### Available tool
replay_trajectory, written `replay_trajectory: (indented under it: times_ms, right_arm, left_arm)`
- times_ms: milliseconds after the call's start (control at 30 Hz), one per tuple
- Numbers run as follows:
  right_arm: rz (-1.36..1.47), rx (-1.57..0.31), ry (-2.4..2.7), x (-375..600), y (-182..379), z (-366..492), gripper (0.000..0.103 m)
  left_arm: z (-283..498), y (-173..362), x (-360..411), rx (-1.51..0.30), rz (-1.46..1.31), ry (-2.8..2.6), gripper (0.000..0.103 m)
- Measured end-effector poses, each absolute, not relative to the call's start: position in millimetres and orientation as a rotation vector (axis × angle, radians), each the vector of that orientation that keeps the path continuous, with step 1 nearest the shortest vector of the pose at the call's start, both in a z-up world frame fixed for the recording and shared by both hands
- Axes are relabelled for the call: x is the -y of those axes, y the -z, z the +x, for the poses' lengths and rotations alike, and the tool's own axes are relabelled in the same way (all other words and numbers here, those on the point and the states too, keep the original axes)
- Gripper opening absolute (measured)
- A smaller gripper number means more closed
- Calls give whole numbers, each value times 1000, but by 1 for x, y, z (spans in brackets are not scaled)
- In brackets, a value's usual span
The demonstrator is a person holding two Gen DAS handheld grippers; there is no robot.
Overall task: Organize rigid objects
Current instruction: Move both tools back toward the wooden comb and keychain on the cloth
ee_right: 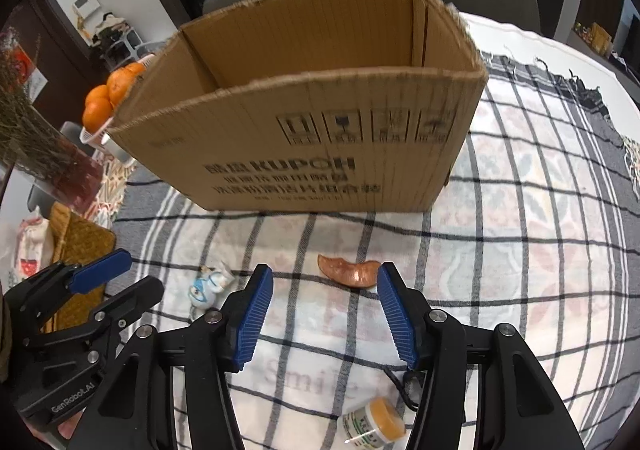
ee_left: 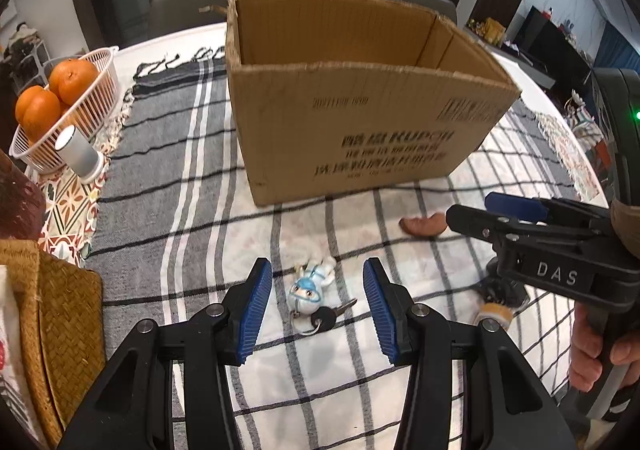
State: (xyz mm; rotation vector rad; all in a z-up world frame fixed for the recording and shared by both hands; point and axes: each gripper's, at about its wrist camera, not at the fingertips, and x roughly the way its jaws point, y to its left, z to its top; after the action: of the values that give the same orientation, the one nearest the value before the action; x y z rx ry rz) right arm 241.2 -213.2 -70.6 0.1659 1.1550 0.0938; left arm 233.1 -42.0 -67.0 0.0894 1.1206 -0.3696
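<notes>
figurine keychain (ee_left: pixel 310 292), pale blue, lying flat

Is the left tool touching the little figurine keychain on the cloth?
Apart. In the left wrist view the left tool stands open around the figurine keychain, with checked cloth showing beside each pad.

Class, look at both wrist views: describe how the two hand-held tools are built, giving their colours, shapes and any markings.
Both are black, angular frames with silver bolts at the joints and two fingers faced with ribbed blue pads. The right tool carries "DAS" in pale letters and a green light on its body. The left tool is marked "GenRobot.AI". No cables or sleeves show clearly.
</notes>
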Motion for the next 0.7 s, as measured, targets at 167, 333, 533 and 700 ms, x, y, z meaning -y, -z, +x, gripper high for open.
replay_trajectory:
  times_ms: [167,333,533,700]
  right_arm:
    - [177,-1196,-91,216,85,246,56]
    - [198,-1223,-93,216,98,250,61]
    - [223,-1245,-72,218,111,258,62]
    - [242,-1255,-54,221,120,263,62]
  left_arm:
    - [236,79,44,-1168,108,384,47]
    - [242,90,46,-1213,135,397,47]
    - [249,102,48,-1255,145,407,47]
    - [254,113,49,-1288,142,415,47]
